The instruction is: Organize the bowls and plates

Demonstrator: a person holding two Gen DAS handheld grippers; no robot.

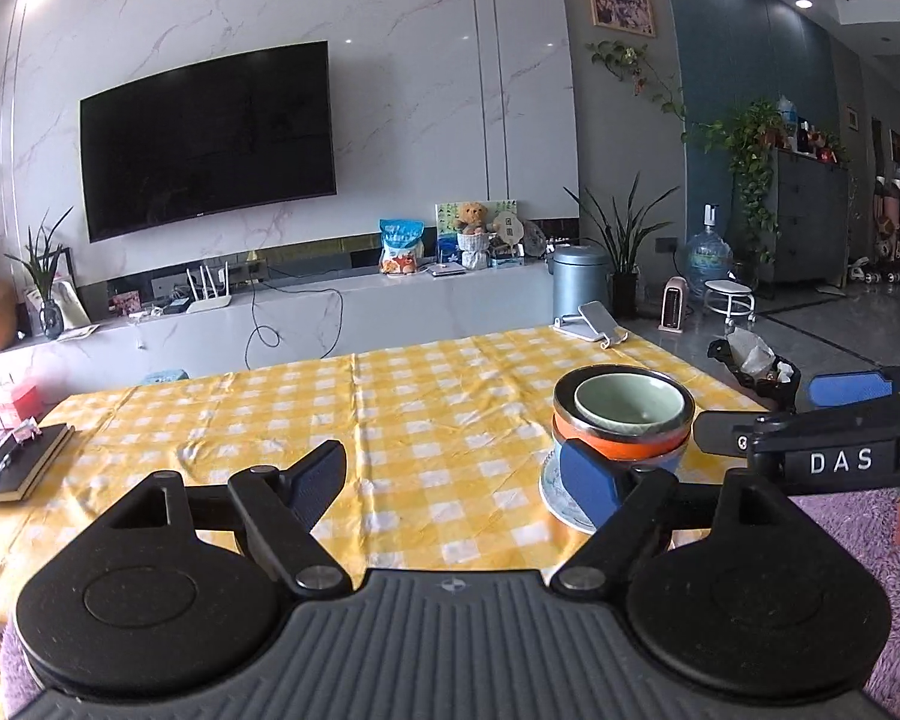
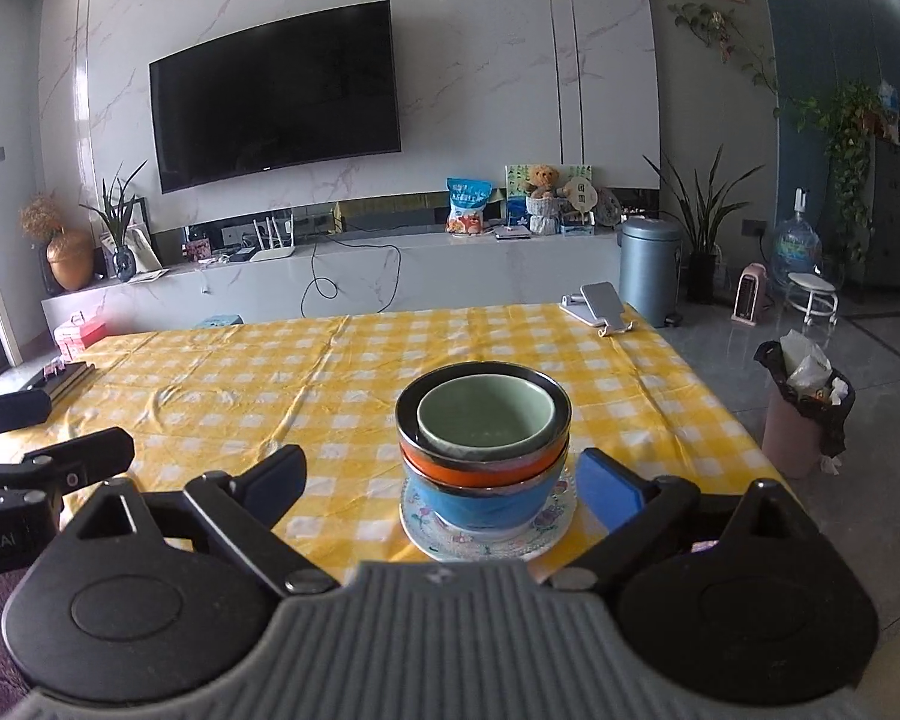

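- While the dishes stand nested near the right front of the counter [image 2: 222, 372], both tools hang back from them with nothing held.
- The stack reads, from the bottom: a flowered plate [image 2: 450, 540], a blue bowl [image 2: 486, 501], an orange bowl [image 2: 450, 468] with a dark metallic rim, and a small green bowl [image 2: 486, 414] sitting inside it.
- The right gripper [image 2: 444, 480] has its jaws spread wide, with the stack showing between the two blue pads but touching neither.
- The left gripper [image 1: 462, 474] is likewise spread wide; its right pad overlaps the stack's left side in the left wrist view, though I cannot tell whether it touches.
- In my judgement the stacking step looks finished and this is the let-go or pull-away stage.
- If any move is left, it calls for backing both tools straight off without nudging the plate, which sits close to the counter's front edge.
- A phone on a stand [image 2: 600, 306] rests well apart at the far right corner, and a notebook [image 1: 18, 468] lies at the left edge.
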